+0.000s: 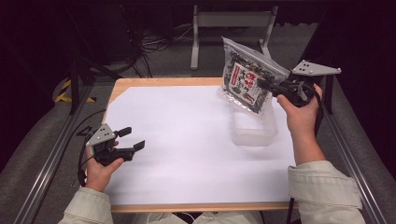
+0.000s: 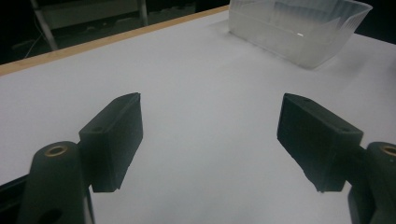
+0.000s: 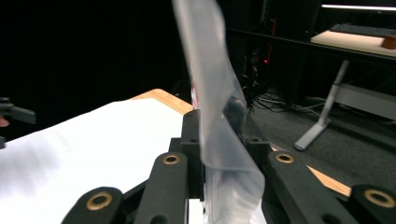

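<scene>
High view, nearest edge first: two pale sleeves [image 1: 322, 189] enter from the bottom, one hand on each gripper. Left gripper [image 1: 132, 138] sits low over the left part of the table [image 1: 159, 83], held just above the white sheet [image 1: 187, 140] that covers most of the wooden top. Its jaws are spread wide, nothing between them. Left gripper view confirms: both black pads apart, bare white sheet in the gap, clear plastic tub [image 2: 299, 28] farther off toward the table's far edge.

Mid table, right side: the clear plastic tub [image 1: 254, 126] stands upright on the sheet, open top; contents cannot be made out.

Farther and higher: right gripper [image 1: 266, 85] is raised above the tub, jaws pressed together on the edge of a snack bag [image 1: 247, 77]. The bag is a clear pouch with dark contents and a printed label with red and white marks. It hangs clear of the table, tilted, its lower corner over the tub's far end. Right gripper view: clear film of the snack bag [image 3: 219, 116] rises straight up from between the closed jaws.

Beyond the table: dark floor, cables [image 1: 154, 44], a grey stand [image 1: 231, 21].
</scene>
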Available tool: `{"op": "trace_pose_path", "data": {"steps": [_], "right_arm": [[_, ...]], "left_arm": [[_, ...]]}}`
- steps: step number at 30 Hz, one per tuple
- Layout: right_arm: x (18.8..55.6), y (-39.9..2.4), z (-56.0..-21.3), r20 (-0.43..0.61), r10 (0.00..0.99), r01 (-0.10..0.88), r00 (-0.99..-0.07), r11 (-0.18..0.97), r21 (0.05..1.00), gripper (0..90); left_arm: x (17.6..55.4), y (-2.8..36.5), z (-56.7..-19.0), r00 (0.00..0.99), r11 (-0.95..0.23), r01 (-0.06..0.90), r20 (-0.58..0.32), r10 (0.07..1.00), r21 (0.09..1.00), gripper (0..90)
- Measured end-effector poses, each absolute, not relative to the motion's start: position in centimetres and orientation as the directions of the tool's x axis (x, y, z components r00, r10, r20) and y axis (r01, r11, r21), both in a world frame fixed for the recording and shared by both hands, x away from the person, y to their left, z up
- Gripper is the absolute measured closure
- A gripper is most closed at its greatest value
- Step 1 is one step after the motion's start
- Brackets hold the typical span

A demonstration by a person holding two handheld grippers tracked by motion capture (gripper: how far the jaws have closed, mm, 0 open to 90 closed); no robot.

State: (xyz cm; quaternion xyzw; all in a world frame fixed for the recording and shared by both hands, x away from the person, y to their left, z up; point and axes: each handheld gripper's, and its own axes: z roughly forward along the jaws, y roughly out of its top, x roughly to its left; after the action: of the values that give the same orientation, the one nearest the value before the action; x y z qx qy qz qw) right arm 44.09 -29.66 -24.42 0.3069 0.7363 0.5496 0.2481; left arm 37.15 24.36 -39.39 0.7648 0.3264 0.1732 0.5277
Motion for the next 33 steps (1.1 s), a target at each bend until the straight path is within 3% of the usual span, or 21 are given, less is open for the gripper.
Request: {"op": "trace_pose_path", "data": {"steps": [33], "right_arm": [[44.6,-32.5,-25.5,-0.029,0.806,0.22,-0.591,0.196,0.956,76.4]], "left_arm": [[37.3,24.4,-39.4,0.75,-0.261,0.315,-0.07,0.658,0.912,21.6]]}}
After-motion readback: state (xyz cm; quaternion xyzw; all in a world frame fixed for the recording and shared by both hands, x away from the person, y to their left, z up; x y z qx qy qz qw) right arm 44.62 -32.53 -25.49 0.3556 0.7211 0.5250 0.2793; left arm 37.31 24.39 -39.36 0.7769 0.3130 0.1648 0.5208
